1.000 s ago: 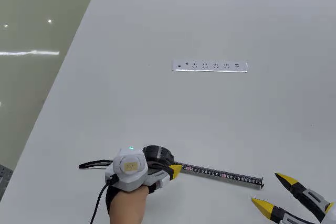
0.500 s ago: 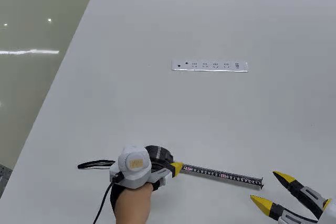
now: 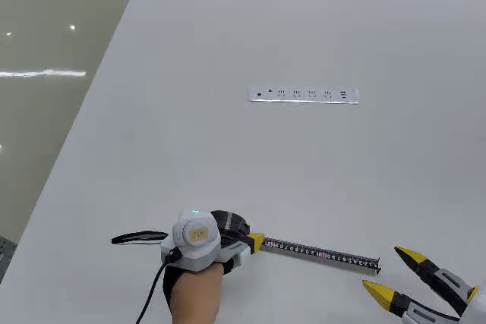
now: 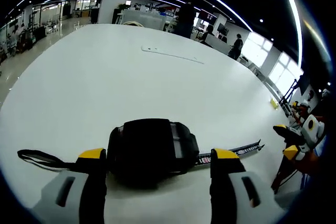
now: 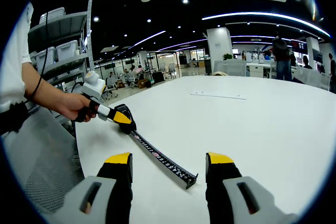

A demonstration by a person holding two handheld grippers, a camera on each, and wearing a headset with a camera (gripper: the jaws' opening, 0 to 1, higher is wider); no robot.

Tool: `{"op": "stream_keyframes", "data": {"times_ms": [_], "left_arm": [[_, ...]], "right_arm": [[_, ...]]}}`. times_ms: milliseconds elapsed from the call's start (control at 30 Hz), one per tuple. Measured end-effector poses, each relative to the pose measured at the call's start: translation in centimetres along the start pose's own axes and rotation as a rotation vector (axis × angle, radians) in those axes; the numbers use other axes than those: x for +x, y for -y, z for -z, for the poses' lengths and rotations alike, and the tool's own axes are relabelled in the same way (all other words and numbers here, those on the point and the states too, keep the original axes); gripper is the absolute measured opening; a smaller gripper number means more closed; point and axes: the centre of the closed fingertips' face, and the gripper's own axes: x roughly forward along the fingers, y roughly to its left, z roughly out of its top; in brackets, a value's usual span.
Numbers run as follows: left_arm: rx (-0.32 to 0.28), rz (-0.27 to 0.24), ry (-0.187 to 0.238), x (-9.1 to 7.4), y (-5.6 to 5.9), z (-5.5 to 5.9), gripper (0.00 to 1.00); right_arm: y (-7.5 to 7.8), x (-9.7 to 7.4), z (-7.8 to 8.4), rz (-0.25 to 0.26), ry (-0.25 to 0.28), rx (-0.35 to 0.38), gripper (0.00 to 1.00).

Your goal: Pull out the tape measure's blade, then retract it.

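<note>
The black tape measure case (image 3: 230, 225) lies near the table's front edge, and my left gripper (image 3: 241, 242) is shut on it. In the left gripper view the case (image 4: 152, 150) sits between the two yellow fingertips (image 4: 92, 154). The blade (image 3: 319, 254) is drawn out to the right and lies flat on the table. Its hooked end (image 5: 190, 181) rests just ahead of my right gripper (image 5: 169, 160), apart from both jaws. My right gripper (image 3: 382, 271) stands open at the lower right and holds nothing. From the case a black strap (image 3: 137, 237) trails off to the left.
A white power strip (image 3: 304, 95) lies flat in the middle of the white table (image 3: 228, 149). The table's left edge (image 3: 83, 119) drops to a glossy floor. Shelving and people stand far off in the room behind.
My left hand has shifted slightly to the right over the case. My right gripper has sunk a little lower in the picture. The blade is out at the same length.
</note>
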Motion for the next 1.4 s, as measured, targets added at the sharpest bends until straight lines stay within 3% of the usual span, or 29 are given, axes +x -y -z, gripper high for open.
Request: {"op": "stream_keyframes", "data": {"times_ms": [467,1400], "left_arm": [[-0.007,-0.003,0.001,0.14,0.08,0.18,0.78],[-0.069,-0.089,-0.017,0.82,-0.58,0.29,0.75]], "right_arm": [[0.32,-0.21,0.36,0.009,-0.001,0.004,0.56],[0.85,0.17,0.89,-0.005,-0.017,0.01,0.55]]}}
